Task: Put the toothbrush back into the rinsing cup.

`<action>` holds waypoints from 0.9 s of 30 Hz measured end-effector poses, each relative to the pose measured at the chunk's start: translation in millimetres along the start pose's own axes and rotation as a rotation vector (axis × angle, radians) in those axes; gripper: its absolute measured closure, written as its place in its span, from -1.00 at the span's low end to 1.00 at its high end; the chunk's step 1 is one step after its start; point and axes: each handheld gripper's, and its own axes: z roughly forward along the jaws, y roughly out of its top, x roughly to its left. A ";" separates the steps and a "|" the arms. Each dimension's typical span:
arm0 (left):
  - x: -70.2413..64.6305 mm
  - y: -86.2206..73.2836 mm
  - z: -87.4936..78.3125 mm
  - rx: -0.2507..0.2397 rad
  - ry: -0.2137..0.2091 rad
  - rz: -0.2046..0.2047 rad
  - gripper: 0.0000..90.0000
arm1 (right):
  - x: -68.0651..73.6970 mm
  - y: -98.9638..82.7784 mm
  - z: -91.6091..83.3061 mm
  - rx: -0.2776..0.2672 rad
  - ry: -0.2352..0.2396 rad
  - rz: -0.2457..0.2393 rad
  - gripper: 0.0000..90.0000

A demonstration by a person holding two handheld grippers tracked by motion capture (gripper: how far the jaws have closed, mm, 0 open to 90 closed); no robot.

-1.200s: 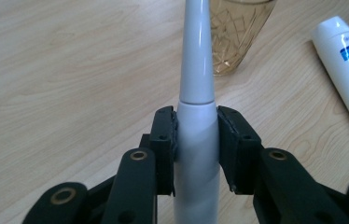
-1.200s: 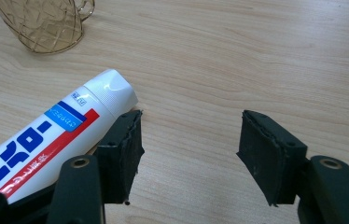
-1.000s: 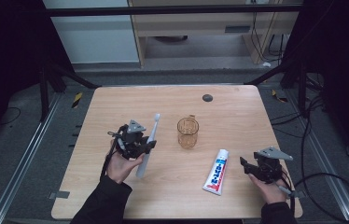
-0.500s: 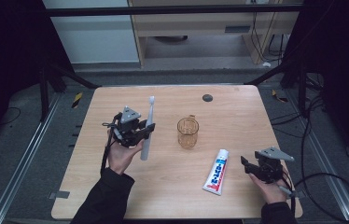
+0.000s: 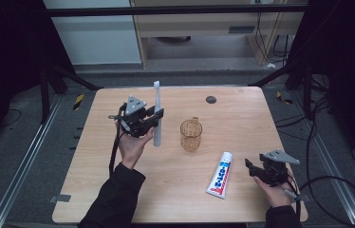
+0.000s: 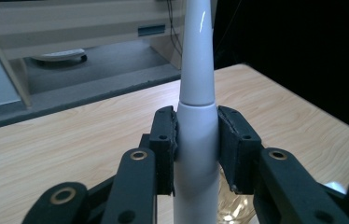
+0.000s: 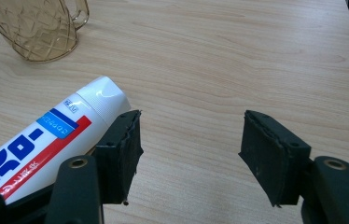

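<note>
My left gripper (image 5: 153, 118) is shut on a white electric toothbrush (image 5: 157, 114), which it holds upright above the table's left half, brush head up. In the left gripper view both pads (image 6: 164, 140) press on the toothbrush handle (image 6: 196, 154). An amber see-through cup (image 5: 191, 135) stands at the table's middle, just right of the toothbrush. A white toothpaste tube (image 5: 220, 175) with red and blue print lies right of centre. My right gripper (image 5: 252, 167) rests open near the front right corner; in its own view nothing sits between its pads and the toothpaste tube (image 7: 46, 135) lies just left of the jaws.
The wooden table (image 5: 118, 190) has a small dark round disc (image 5: 210, 99) near its far edge. Metal rails run along the floor on both sides. A cable (image 5: 327, 190) trails off the right gripper past the table's right edge.
My left hand has lifted the toothbrush off the table and stood it from slanting to upright, moving up and away. The right gripper has stayed in place.
</note>
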 end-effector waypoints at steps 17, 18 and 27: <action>-5.3 22.0 22.8 -0.129 0.011 -0.026 0.51 | 0.1 -0.5 0.2 -0.007 0.006 0.003 -0.18; -6.7 22.9 24.5 -0.135 0.009 -0.024 0.51 | -0.2 -0.6 0.4 -0.007 0.003 -0.003 -0.18; -21.5 27.3 40.0 -0.175 -0.016 -0.019 0.51 | -1.9 -1.4 0.6 -0.015 0.002 0.001 -0.19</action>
